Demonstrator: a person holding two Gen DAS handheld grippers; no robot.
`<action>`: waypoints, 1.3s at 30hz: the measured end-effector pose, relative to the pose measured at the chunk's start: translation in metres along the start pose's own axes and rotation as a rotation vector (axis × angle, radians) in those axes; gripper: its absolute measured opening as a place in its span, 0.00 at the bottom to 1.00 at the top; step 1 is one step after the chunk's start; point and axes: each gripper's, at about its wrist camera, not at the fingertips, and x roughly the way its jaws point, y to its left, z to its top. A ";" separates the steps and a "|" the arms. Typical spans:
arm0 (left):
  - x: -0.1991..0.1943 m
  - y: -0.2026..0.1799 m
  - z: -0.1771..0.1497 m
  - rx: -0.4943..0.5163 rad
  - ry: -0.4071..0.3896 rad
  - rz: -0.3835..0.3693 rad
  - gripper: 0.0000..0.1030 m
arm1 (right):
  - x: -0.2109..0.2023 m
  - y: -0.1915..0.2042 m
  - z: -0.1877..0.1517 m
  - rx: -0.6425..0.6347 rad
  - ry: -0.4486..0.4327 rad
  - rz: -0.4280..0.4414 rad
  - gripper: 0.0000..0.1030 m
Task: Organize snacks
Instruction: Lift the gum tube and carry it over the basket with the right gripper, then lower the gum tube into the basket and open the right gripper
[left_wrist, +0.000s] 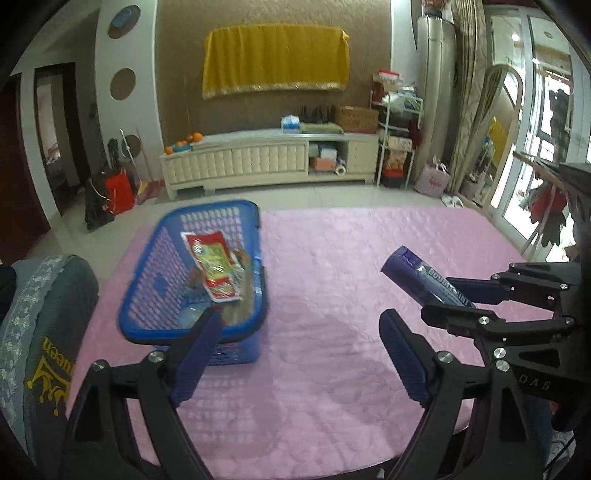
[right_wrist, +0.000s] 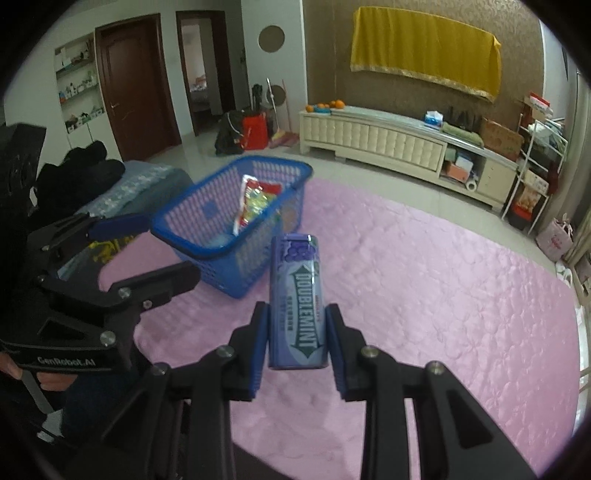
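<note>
Right gripper (right_wrist: 297, 341) clamps gum pack (right_wrist: 298, 302) near base: light, stiff, slick wrap. Left gripper (left_wrist: 295, 354) wide, empty. Basket (right_wrist: 236, 236) ahead.

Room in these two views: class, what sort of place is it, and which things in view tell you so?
Most likely a home living room: a long low cabinet along the wall with oranges on it, wooden doors leading to other rooms, and a table under a pink cloth.
</note>
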 end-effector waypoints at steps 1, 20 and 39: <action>-0.003 0.004 -0.001 0.000 -0.006 0.004 0.83 | -0.001 0.004 0.004 -0.005 -0.004 0.000 0.34; -0.034 0.107 0.016 -0.007 -0.004 0.111 0.84 | 0.026 0.088 0.075 -0.121 -0.045 0.081 0.34; 0.035 0.190 0.011 -0.133 0.122 0.083 0.84 | 0.142 0.109 0.100 -0.149 0.176 0.141 0.34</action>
